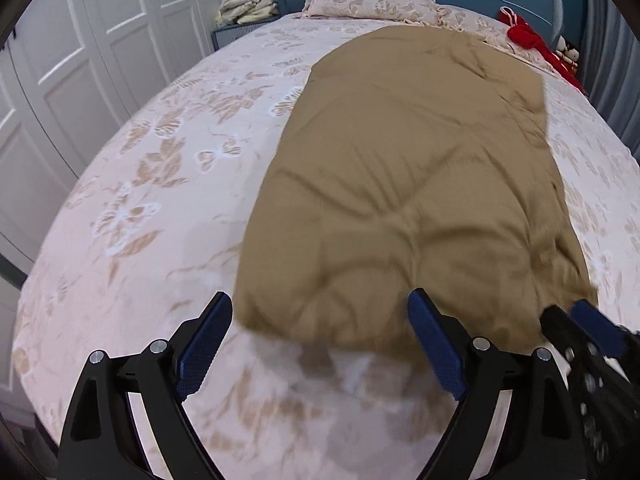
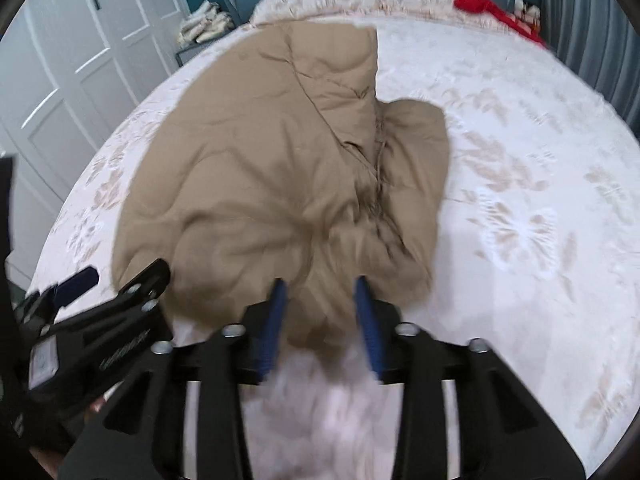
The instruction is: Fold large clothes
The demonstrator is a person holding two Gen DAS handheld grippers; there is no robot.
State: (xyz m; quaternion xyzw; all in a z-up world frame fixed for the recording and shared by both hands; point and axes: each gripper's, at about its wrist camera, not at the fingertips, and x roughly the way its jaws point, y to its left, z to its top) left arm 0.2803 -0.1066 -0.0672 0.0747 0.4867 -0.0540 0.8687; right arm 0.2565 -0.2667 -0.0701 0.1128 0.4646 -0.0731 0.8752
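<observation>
On bed, floral pink cover: tan quilted coat spread lengthwise toward pillow, near hem at both grippers. Left gripper spread wide, hem edge lying between blue pads, not pinched. Right gripper partly apart, bunched hem between its fingers; grip uncertain through blur. Red clothing at far right corner. White wardrobe along left side; folded towels on nightstand.

Tan garment: matt quilted cloth; bedspread: soft floral fabric.
</observation>
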